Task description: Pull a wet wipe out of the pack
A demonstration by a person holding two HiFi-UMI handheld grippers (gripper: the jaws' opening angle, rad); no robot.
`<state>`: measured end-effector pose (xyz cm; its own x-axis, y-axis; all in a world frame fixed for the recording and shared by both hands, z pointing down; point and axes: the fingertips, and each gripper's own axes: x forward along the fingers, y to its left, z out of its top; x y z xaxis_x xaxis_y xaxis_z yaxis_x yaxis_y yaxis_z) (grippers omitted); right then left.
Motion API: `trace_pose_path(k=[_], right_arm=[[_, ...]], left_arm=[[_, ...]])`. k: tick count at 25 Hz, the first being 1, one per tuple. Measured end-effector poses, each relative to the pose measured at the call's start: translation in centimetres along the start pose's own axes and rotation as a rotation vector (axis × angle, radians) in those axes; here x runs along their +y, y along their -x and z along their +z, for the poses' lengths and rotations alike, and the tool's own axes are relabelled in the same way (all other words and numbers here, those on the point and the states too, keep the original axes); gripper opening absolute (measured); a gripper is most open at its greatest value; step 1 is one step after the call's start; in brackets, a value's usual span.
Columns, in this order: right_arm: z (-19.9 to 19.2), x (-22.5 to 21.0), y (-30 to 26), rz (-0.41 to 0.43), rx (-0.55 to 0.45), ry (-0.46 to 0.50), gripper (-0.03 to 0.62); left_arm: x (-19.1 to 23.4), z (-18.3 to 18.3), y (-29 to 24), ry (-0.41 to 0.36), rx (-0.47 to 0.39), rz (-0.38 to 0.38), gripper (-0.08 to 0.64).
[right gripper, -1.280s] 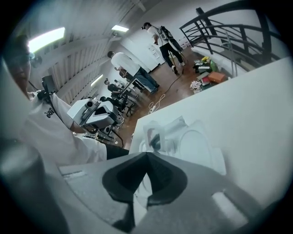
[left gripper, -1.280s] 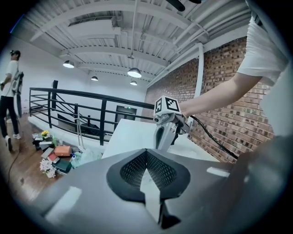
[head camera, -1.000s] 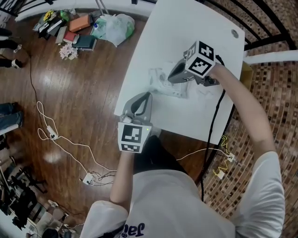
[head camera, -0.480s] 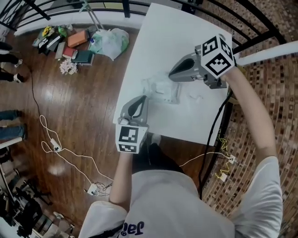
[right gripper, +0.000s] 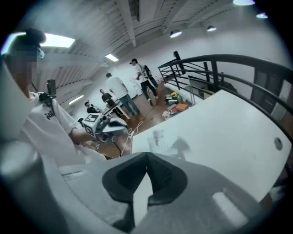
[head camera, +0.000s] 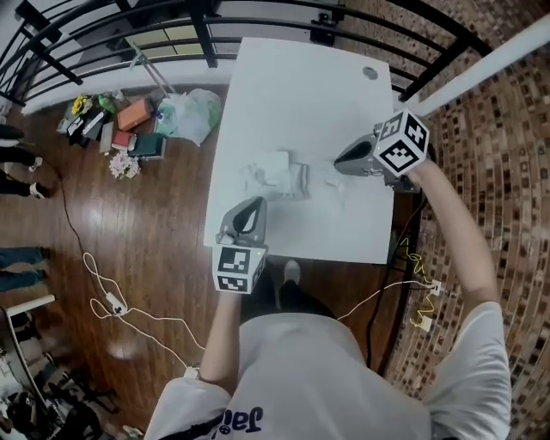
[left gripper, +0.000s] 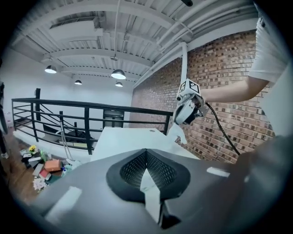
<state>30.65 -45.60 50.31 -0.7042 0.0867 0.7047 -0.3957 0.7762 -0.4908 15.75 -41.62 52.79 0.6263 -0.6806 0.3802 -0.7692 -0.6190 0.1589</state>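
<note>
The clear wet wipe pack (head camera: 279, 176) lies on the white table (head camera: 309, 86), left of centre; it also appears as a pale pack (right gripper: 160, 137) in the right gripper view. My right gripper (head camera: 338, 161) hangs above the table to the right of the pack, its jaws shut on a white wet wipe (left gripper: 176, 135) that dangles below the tips. My left gripper (head camera: 255, 204) hovers by the table's near left edge, apart from the pack, its jaws together with nothing seen between them.
Books, bags and flowers (head camera: 137, 112) clutter the wooden floor left of the table. Cables (head camera: 112, 301) trail across the floor near my legs. A black railing (head camera: 198, 26) runs past the table's far end. Several people (right gripper: 119, 93) stand far off.
My right gripper has lifted and swung rightward away from the pack. The left gripper has drawn back from the pack toward the table's near edge and risen a little.
</note>
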Motion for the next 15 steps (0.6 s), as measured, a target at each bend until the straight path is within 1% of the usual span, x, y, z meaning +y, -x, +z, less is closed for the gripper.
trace_pose_path(k=[2, 5, 6, 8, 9, 10, 12, 14, 15], right_arm=[[-2.9, -1.8, -1.0, -0.086, -0.034, -0.069, -0.008], [-7.3, -4.5, -2.4, -0.212, -0.121, -0.183, -0.006], [-8.5, -5.3, -2.6, -0.244, -0.152, -0.218, 0.015], [-10.5, -5.7, -2.9, -0.282, -0.215, -0.273, 0.078], [-11.1, -5.4, -2.8, -0.299, -0.244, -0.279, 0.095], [-11.5, -5.0, -2.5, -0.321, -0.272, -0.27, 0.097], [-11.9, -3.9, -1.1, -0.379, -0.339, -0.225, 0.097], [-11.8, -1.8, 0.4, -0.42, -0.442, -0.193, 0.093], [-11.4, -0.3, 0.9, -0.424, -0.507, -0.185, 0.083]], left_arm=[[-1.1, 0.1, 0.2, -0.004, 0.007, -0.017, 0.015], [-2.6, 0.1, 0.4, -0.024, 0.012, -0.038, 0.015], [-3.1, 0.4, 0.6, -0.029, 0.011, -0.041, 0.015], [-4.0, 1.0, 1.3, -0.04, 0.006, -0.041, 0.015], [-4.3, 0.8, 1.8, -0.049, 0.003, -0.039, 0.015], [-4.6, 0.6, 2.3, -0.051, -0.003, -0.033, 0.015], [-5.7, 1.0, 3.3, -0.025, -0.024, -0.012, 0.015], [-7.3, 2.2, 4.4, 0.003, -0.057, 0.01, 0.015], [-7.9, 2.8, 5.2, 0.005, -0.075, 0.018, 0.015]])
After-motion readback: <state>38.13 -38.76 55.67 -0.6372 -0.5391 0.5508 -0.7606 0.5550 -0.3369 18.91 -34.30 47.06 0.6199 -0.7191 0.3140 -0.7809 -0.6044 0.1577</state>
